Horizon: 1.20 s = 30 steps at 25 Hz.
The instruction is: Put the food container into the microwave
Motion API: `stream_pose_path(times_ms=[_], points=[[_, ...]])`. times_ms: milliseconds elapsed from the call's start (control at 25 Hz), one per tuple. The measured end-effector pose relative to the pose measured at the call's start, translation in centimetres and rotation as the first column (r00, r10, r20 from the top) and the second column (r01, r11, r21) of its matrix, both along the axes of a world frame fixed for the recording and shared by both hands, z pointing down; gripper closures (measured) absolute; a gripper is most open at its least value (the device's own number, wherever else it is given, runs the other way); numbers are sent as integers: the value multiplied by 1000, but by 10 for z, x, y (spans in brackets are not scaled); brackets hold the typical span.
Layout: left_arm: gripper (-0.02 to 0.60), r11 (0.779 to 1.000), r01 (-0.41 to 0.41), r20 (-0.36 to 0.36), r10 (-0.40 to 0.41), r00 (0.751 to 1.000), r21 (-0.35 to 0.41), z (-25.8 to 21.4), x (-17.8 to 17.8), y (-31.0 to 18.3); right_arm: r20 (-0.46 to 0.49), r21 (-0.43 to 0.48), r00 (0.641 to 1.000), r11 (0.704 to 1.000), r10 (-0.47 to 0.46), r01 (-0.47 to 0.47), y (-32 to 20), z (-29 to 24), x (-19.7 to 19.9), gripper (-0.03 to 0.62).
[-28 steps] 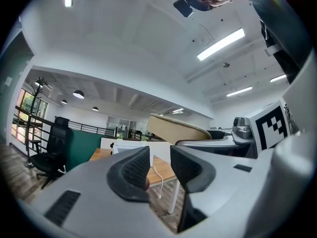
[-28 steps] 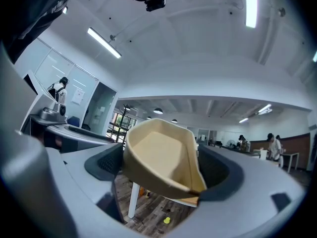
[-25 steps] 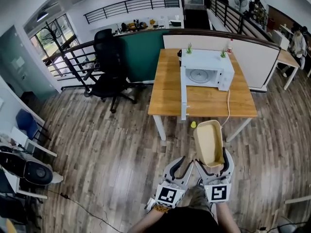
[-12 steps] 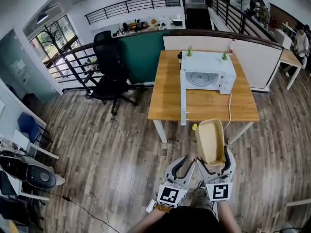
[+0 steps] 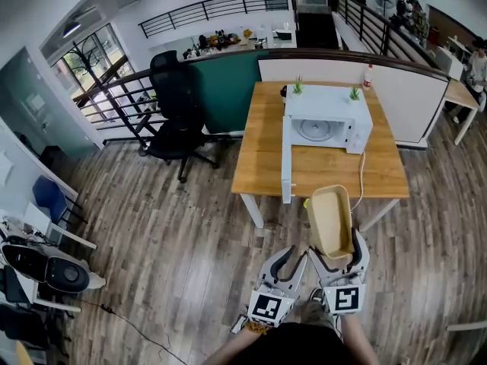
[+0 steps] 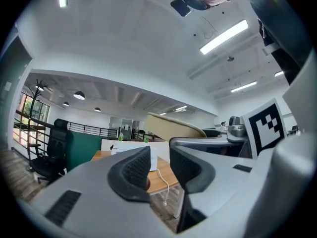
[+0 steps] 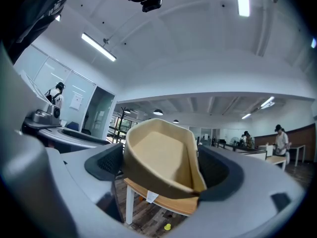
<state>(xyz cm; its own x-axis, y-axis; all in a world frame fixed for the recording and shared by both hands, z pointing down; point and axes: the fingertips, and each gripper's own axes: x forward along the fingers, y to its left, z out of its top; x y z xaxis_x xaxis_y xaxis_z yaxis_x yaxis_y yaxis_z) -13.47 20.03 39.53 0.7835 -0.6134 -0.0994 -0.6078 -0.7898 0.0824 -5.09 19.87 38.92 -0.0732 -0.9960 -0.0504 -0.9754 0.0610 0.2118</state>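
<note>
A tan, empty food container [image 5: 329, 219] sticks out forward from my right gripper [image 5: 333, 254], whose pads press on its two side walls. In the right gripper view the container [image 7: 161, 157] fills the jaws. It hovers just short of the near edge of the wooden table [image 5: 262, 154]. On the table stands the white microwave [image 5: 329, 106] with its door [image 5: 286, 166] swung open to the left and the turntable showing. Beside the right one, my left gripper [image 5: 292, 258] holds nothing; its pads [image 6: 134, 169] stand a narrow gap apart.
A black office chair [image 5: 176, 112] stands left of the table, before a green partition [image 5: 224, 86]. A white cable [image 5: 358, 177] hangs over the table's front edge. Two small plants [image 5: 297, 87] sit on the microwave. A small yellow thing [image 5: 306, 202] lies on the floor under the table.
Both grippers have moved forward toward the table, the container still in the right one. The table and microwave sit closer in the head view.
</note>
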Motion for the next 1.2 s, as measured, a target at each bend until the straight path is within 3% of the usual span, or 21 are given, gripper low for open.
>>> stream_pose_path(times_ms=[480, 1200], points=[[451, 1000, 12, -7, -12, 1000, -10, -11, 52, -13, 9, -8, 1000, 1000, 3, -3, -11, -12, 53, 106], [460, 1000, 7, 3, -7, 1000, -2, -8, 160, -32, 26, -41, 999, 999, 36, -35, -16, 1, 170, 106]])
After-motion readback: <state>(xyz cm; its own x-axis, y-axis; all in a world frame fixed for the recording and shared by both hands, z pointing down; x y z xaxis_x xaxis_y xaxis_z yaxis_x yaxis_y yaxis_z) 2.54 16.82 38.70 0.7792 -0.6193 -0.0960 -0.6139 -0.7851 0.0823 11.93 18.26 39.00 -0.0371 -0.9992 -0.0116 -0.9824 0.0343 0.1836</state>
